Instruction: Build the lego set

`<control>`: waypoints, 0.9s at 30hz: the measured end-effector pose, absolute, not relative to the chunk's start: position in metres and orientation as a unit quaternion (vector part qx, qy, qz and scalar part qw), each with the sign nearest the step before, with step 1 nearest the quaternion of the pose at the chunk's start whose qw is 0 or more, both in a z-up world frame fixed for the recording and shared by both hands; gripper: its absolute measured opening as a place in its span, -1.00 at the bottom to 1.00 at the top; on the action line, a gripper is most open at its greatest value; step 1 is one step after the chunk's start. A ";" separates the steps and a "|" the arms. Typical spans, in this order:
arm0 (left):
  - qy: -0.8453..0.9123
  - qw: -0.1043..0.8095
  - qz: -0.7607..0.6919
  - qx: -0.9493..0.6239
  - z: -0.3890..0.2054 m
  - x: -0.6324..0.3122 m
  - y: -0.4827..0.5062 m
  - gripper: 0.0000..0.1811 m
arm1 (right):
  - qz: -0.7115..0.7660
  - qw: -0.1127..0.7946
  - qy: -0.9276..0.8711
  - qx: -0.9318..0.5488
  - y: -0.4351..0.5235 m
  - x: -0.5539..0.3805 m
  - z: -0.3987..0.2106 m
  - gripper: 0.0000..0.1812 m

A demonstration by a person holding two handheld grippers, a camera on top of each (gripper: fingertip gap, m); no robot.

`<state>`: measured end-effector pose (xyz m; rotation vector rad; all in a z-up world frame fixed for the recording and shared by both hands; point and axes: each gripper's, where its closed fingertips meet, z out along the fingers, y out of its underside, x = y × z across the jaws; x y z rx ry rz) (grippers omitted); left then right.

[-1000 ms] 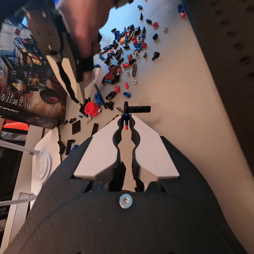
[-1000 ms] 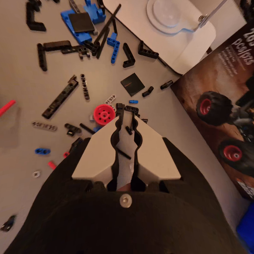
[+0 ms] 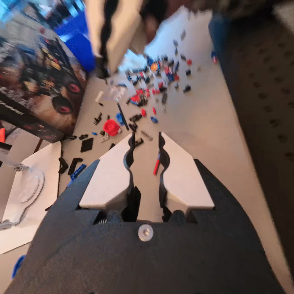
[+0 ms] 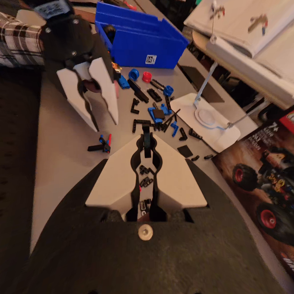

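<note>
My left gripper [image 3: 146,135] is open and empty, a little above the table. It also shows in the right wrist view [image 4: 105,125], hanging over a small assembly [image 4: 103,144] of a black beam, blue pins and a red axle that lies on the table. In the left wrist view only that red axle [image 3: 156,163] shows between the jaws. My right gripper [image 4: 146,136] is shut on a black beam piece [image 4: 146,146] that sticks out past its tips, held above the table. It shows blurred at the top of the left wrist view [image 3: 105,47].
Loose black, blue and red pieces [image 4: 151,98] are scattered over the grey table [image 4: 63,143]. A red wheel hub [image 3: 111,127] lies near the set's box [image 4: 262,183]. A blue bin [image 4: 143,44] stands at the back. A white stand base [image 4: 206,127] sits beside the box. Dark carpet [image 3: 262,111] borders the table. My right fingertips sit around 9 centimeters from my left ones. From either gripper's tips it is about 12 centimeters to the red wheel hub [image 3: 111,127].
My left gripper opened, let go of the small assembly and drew back from it. My right gripper closed on a black beam piece and rose from the table.
</note>
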<state>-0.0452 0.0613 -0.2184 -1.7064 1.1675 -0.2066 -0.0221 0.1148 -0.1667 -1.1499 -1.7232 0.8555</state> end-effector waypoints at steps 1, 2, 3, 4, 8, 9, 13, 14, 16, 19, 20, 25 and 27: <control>0.456 0.531 -0.108 -0.707 -0.204 -0.044 0.064 -0.71 | 0.328 0.454 -0.699 -0.445 0.108 -0.022 -0.164 -0.95; 0.430 0.549 -0.130 -0.705 -0.192 -0.044 0.066 -0.70 | 0.305 0.476 -0.707 -0.425 0.102 -0.023 -0.163 -0.95; 0.403 0.566 -0.149 -0.703 -0.182 -0.044 0.069 -0.69 | 0.280 0.497 -0.717 -0.401 0.095 -0.024 -0.161 -0.95; 0.378 0.578 -0.162 -0.705 -0.174 -0.045 0.072 -0.67 | 0.259 0.513 -0.725 -0.379 0.088 -0.025 -0.161 -0.95; 0.363 0.607 -0.175 -0.685 -0.164 -0.039 0.073 -0.81 | 0.241 0.532 -0.733 -0.348 0.067 -0.031 -0.161 -0.96; 0.365 0.610 -0.169 -0.682 -0.164 -0.038 0.074 -0.85 | 0.241 0.538 -0.731 -0.344 0.064 -0.032 -0.160 -0.96; 0.363 0.622 -0.201 -0.664 -0.157 -0.031 0.069 -1.00 | 0.216 0.562 -0.729 -0.326 0.062 -0.034 -0.157 -0.95; 0.362 0.628 -0.204 -0.659 -0.154 -0.032 0.068 -1.00 | 0.210 0.564 -0.729 -0.326 0.062 -0.034 -0.157 -0.95; 0.361 0.631 -0.206 -0.655 -0.152 -0.033 0.068 -1.00 | 0.197 0.566 -0.729 -0.330 0.064 -0.034 -0.159 -0.95; 0.371 0.626 -0.188 -0.660 -0.155 -0.035 0.068 -1.00 | 0.193 0.570 -0.724 -0.338 0.066 -0.034 -0.161 -0.95; 0.373 0.623 -0.188 -0.662 -0.156 -0.034 0.068 -0.96 | 0.192 0.573 -0.721 -0.340 0.066 -0.033 -0.161 -0.95; 0.360 0.623 -0.229 -0.656 -0.149 -0.030 0.065 -0.71 | 0.159 0.604 -0.709 -0.328 0.069 -0.032 -0.157 -0.95; 0.358 0.622 -0.235 -0.656 -0.148 -0.028 0.065 -0.64 | 0.118 0.625 -0.706 -0.311 0.071 -0.031 -0.156 -0.95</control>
